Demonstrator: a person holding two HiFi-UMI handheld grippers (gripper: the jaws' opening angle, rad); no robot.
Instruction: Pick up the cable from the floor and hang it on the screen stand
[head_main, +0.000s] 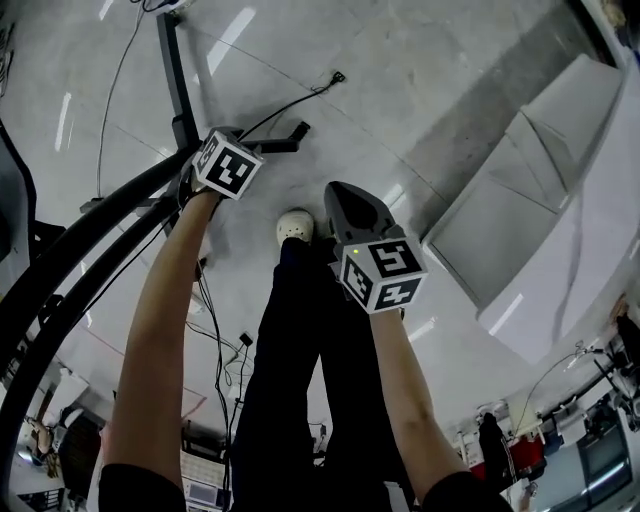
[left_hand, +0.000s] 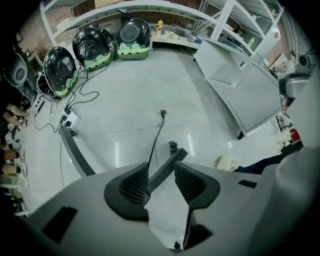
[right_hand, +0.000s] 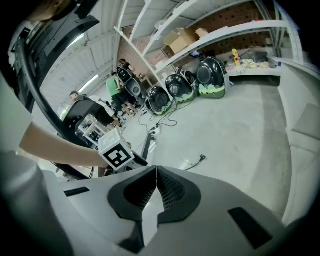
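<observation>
I am wearing dark short sleeves (head_main: 140, 488), dark trousers (head_main: 290, 380) and seemingly a white shoe (head_main: 294, 226), while my grey left gripper (left_hand: 161, 172) and right gripper (right_hand: 156, 172) are showing black ribbed pads (left_hand: 135, 182) and black-marked white cubes (head_main: 228, 165).

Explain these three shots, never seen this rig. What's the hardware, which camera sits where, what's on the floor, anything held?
No robot: a person holds a grey two-jaw gripper in each hand; the marker cubes are part of them. The head view looks steeply down; the other two cameras ride on the grippers. On the glossy grey floor lie a thin black cable and a black metal stand leg. The left gripper is open; leg and cable show through its gap, ungripped. The right gripper is shut, holding nothing.
</observation>
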